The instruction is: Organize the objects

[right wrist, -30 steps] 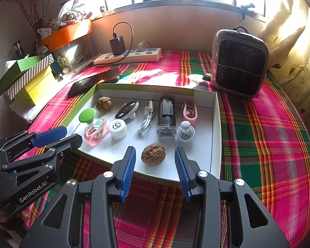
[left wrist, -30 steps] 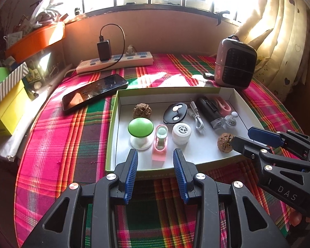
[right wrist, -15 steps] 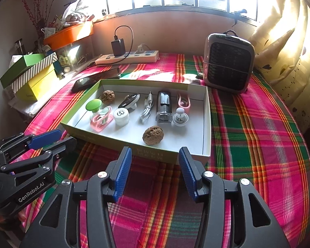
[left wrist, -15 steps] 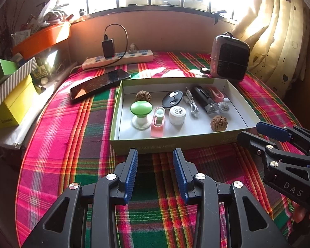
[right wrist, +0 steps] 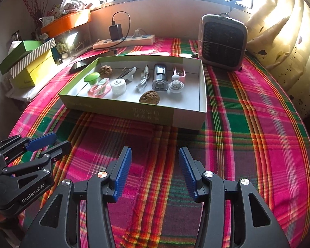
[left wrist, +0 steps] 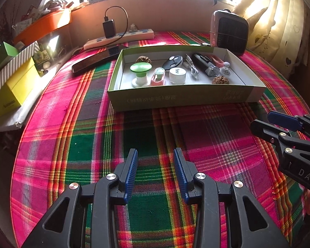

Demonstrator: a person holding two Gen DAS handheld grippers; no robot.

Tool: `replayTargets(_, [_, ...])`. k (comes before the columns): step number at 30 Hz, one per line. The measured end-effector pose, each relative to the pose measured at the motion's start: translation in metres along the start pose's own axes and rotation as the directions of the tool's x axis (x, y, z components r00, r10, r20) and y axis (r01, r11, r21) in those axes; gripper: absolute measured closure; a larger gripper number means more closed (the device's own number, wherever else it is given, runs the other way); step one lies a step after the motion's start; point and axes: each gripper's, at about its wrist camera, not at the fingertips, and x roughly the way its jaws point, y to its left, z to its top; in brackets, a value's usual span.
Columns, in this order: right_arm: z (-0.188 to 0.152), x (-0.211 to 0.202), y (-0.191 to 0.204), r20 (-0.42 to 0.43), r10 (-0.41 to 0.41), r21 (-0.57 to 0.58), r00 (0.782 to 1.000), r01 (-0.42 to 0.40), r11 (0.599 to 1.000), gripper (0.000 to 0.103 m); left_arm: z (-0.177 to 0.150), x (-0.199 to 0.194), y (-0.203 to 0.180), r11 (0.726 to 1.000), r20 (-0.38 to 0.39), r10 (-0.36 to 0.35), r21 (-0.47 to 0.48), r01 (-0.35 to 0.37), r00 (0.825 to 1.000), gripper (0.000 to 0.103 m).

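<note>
Both hand-held grippers point(left wrist: 156, 155) point(right wrist: 155, 155) retreated; box point(left wrist: 184, 98) green-walled, perhaps cardboard.

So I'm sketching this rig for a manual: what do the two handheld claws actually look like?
Both match: the left claw and the right claw have black plastic frames with triangular cut-outs, silver round screws at the joints, and two fingers lined with ribbed blue pads. White lettering on the sides reads "GenRobot.AI" on the left one and "DAS" on the right one. No cables or sleeves show.

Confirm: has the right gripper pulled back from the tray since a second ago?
Yes. The right gripper has backed away from the tray; its open fingers now sit over bare plaid cloth.
</note>
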Motion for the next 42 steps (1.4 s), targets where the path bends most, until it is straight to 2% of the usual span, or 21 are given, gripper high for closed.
replayTargets(13, [-0.021, -0.005, -0.004, -0.025, -0.037, 0.014, 0.999, 0.038, 0.999, 0.053, -0.014, -0.01, -0.004, 0.999, 0.016, 0.023, -0.039, -0.022, 1.0, 0.069])
replayTargets(29, [-0.043, -0.017, -0.006, -0.02, -0.09, 0.026, 0.996, 0.09, 0.996, 0.027, -0.02, -0.014, -0.005, 0.996, 0.016, 0.041, -0.074, -0.039, 0.999, 0.068])
replayTargets(42, [-0.041, -0.016, -0.008, -0.024, -0.094, 0.032, 0.995, 0.095, 0.995, 0.024, -0.021, -0.014, -0.005, 0.996, 0.016, 0.035, -0.08, -0.034, 0.999, 0.068])
